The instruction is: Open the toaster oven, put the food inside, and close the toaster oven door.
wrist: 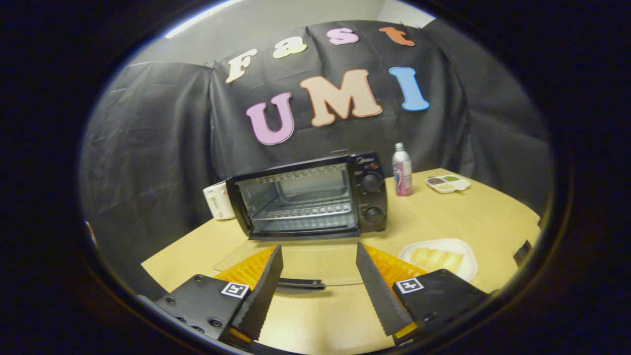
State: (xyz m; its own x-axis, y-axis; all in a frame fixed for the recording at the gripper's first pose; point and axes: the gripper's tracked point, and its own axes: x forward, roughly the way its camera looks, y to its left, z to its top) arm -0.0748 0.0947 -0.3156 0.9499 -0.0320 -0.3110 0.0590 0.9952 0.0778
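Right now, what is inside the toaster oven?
The toaster oven has its glass door folded down flat. Inside, a bare wire rack; no food. The food sits on its plate outside. The gripper is open, holding nothing.

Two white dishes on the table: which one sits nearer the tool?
The round plate holding pale food, just beyond the open tool; the compartmented tray lies farther back, by the bottle.

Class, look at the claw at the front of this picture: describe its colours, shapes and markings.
The claw has two black wedge-shaped fingers with finely ribbed inner faces. Each is backed by a ridged orange panel and sits on a black block fixed with small screws. Each block carries a square black-and-white tag. A strip of yellow shows at the base of the fingers. No cables are visible.
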